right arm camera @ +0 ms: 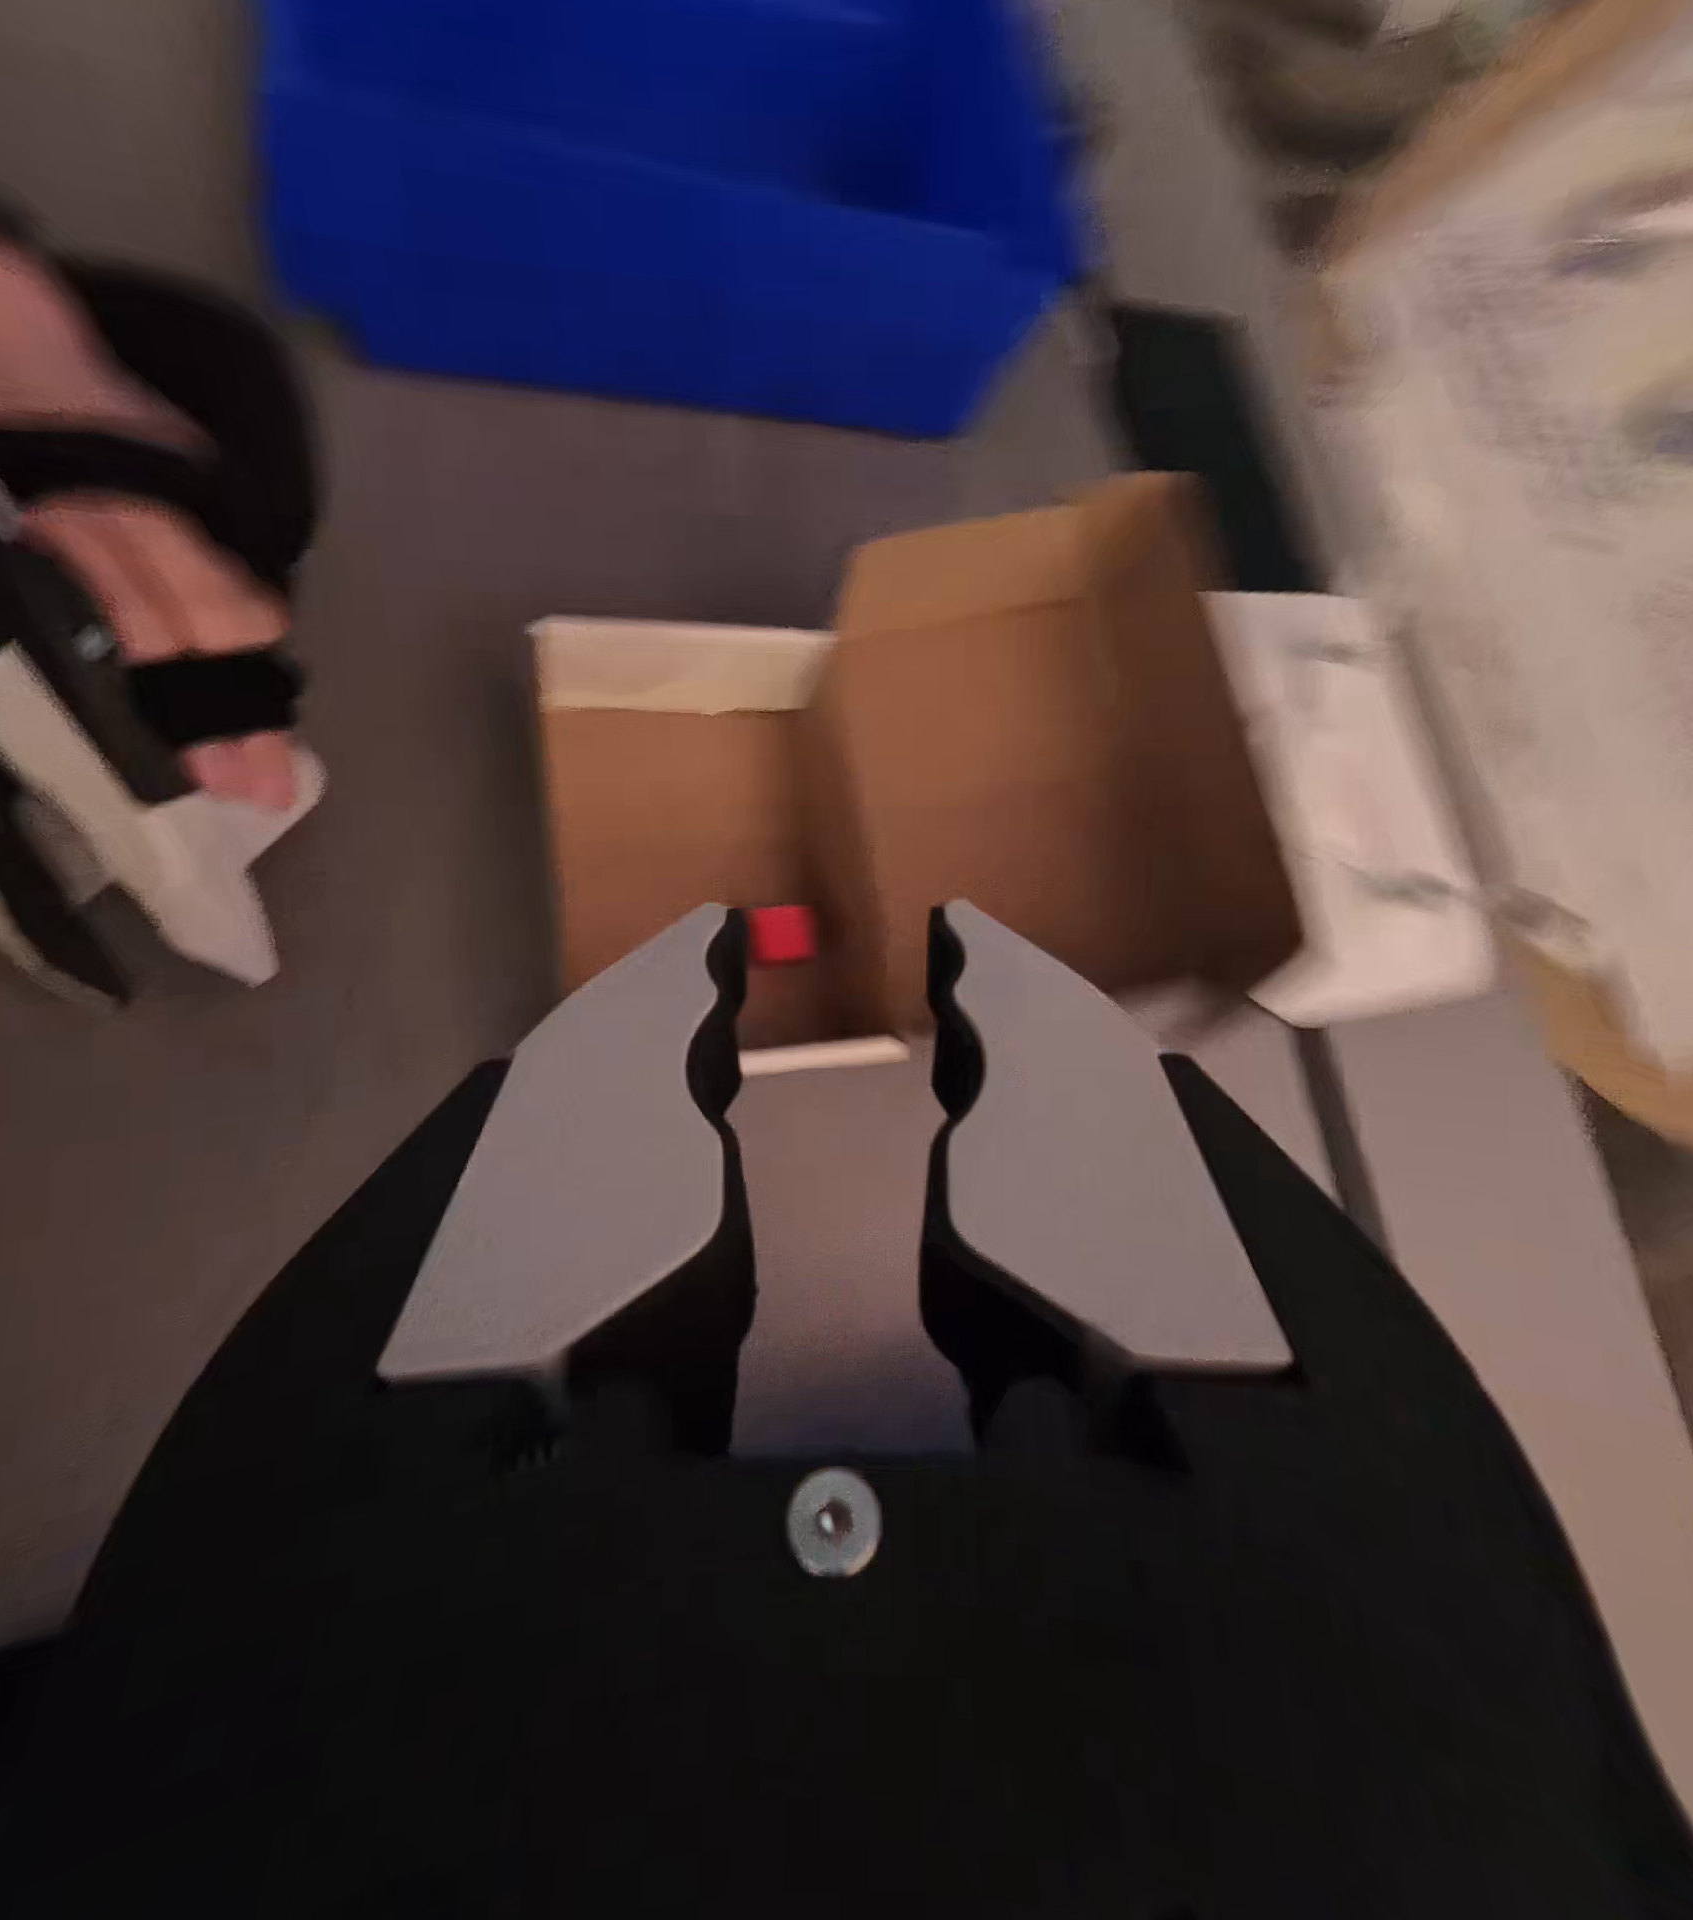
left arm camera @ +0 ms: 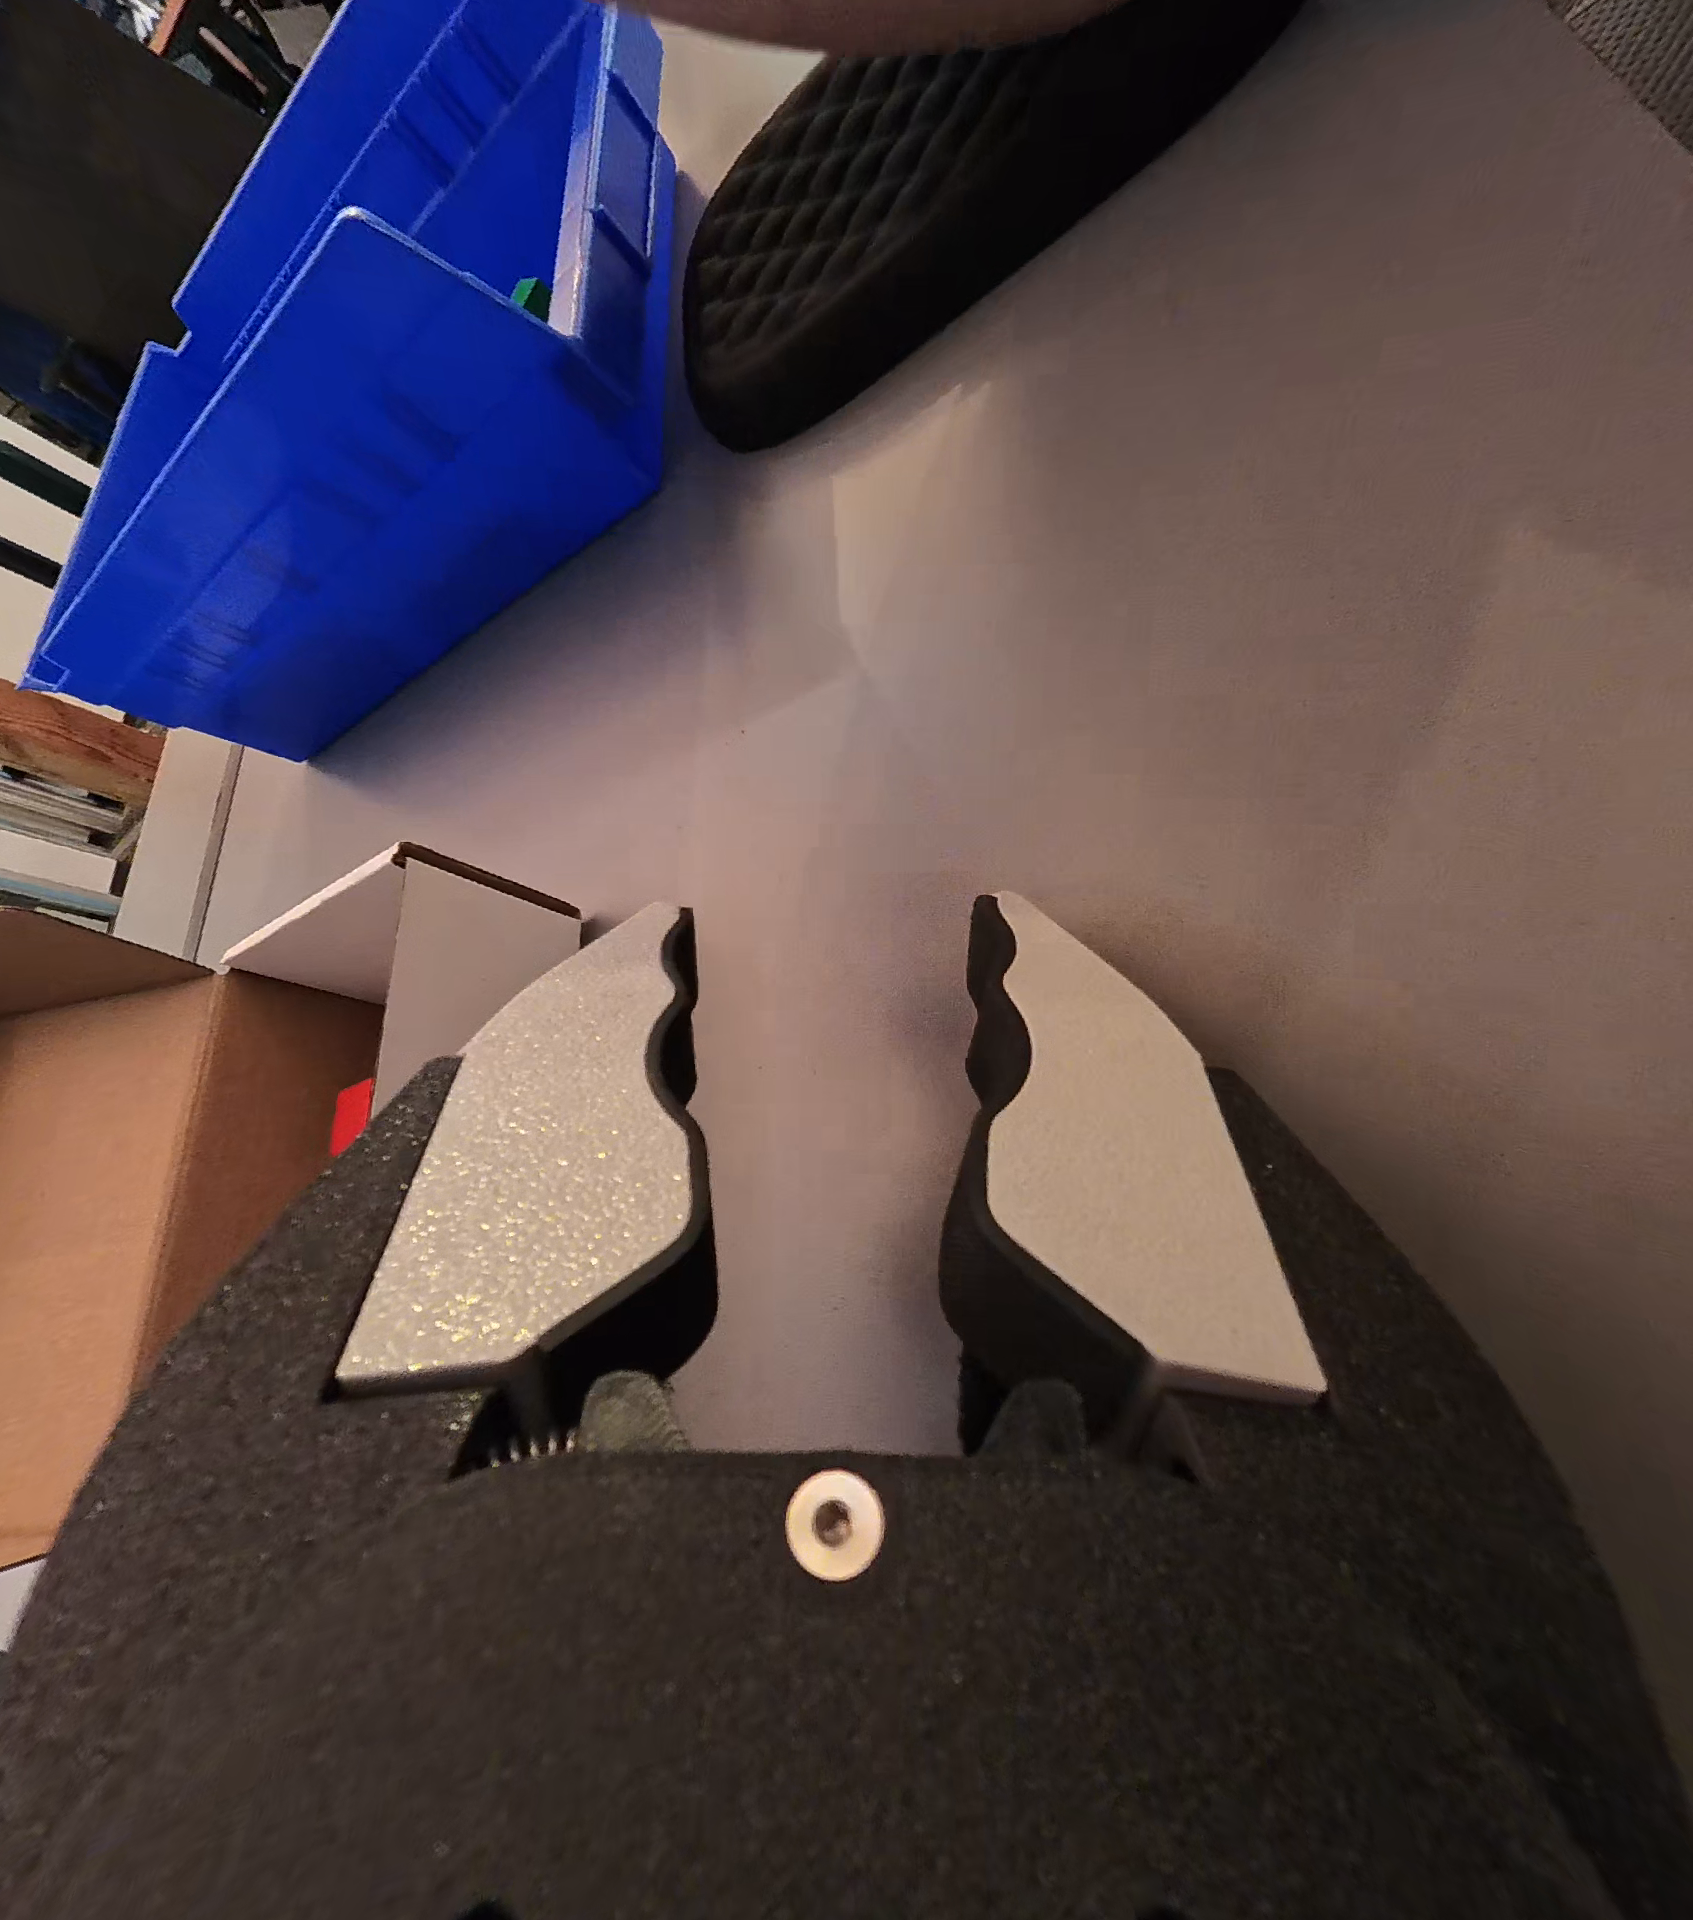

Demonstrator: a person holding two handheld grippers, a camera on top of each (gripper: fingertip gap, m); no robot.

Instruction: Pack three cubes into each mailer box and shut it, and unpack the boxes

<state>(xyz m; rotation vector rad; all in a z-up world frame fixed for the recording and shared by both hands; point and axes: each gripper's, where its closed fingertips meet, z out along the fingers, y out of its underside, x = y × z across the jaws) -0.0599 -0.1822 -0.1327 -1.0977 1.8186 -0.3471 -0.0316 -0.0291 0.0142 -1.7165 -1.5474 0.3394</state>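
Observation:
An open mailer box (right arm camera: 676, 831), brown inside and white outside, lies on the grey table with its lid (right arm camera: 1039, 748) raised. A red cube (right arm camera: 782, 933) sits inside it. My right gripper (right arm camera: 834, 925) is open and empty, just in front of the box, its fingertips near the cube. This view is blurred. In the left wrist view the same box (left arm camera: 73, 1195) is at the left, with a sliver of the red cube (left arm camera: 351, 1114). My left gripper (left arm camera: 829, 920) is open and empty over bare table beside the box. It also shows in the right wrist view (right arm camera: 229, 862), held by a hand.
A blue plastic bin (left arm camera: 374, 457) stands at the back; a green cube (left arm camera: 530, 296) peeks from it. The bin also shows in the right wrist view (right arm camera: 655, 208). A black padded object (left arm camera: 904, 239) lies beside the bin. The table edge runs at the left (left arm camera: 208, 842). The red cube (right arm camera: 782, 933) is about 15 centimeters from both grippers' fingertips.

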